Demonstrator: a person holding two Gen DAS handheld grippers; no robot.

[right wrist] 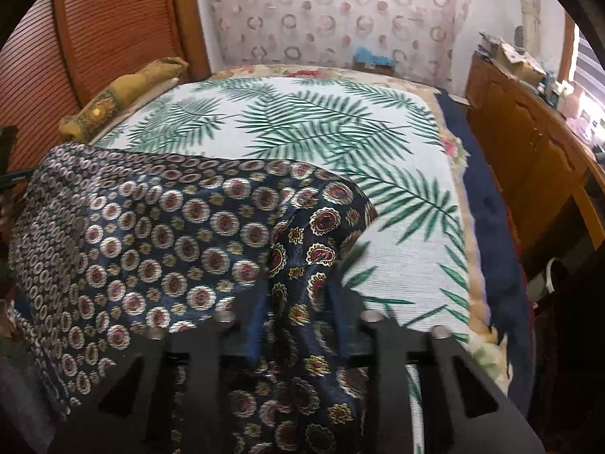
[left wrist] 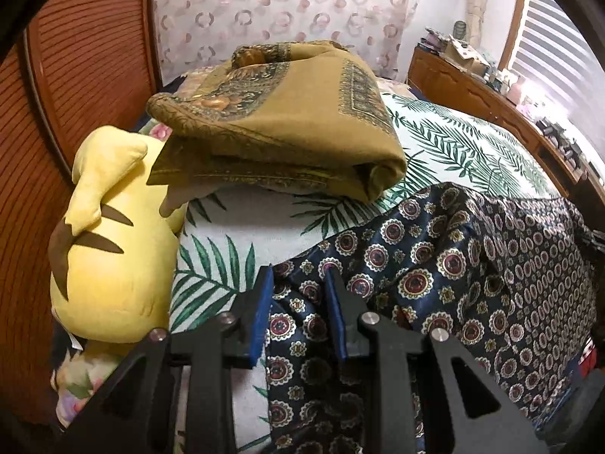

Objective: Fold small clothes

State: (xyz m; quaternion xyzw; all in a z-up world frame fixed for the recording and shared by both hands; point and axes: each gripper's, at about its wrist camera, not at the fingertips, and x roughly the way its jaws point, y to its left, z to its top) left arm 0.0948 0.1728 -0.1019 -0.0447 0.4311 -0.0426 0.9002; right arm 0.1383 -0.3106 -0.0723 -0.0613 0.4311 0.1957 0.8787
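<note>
Both views are fisheye, each looking forward and steeply down along its own gripper's fingers, which fill the bottom centre of the frame, with the bed close below. The left wrist view sits near the bed's left side, with a yellow plush at left, a folded ochre cloth at upper centre and the navy scarf at lower right. The right wrist view faces up the leaf-print sheet toward the curtain, sharing scarf, sheet, ochre cloth, curtain and the wooden cabinet at right.

navy medallion-print cloth; green palm-leaf bedspread
</note>
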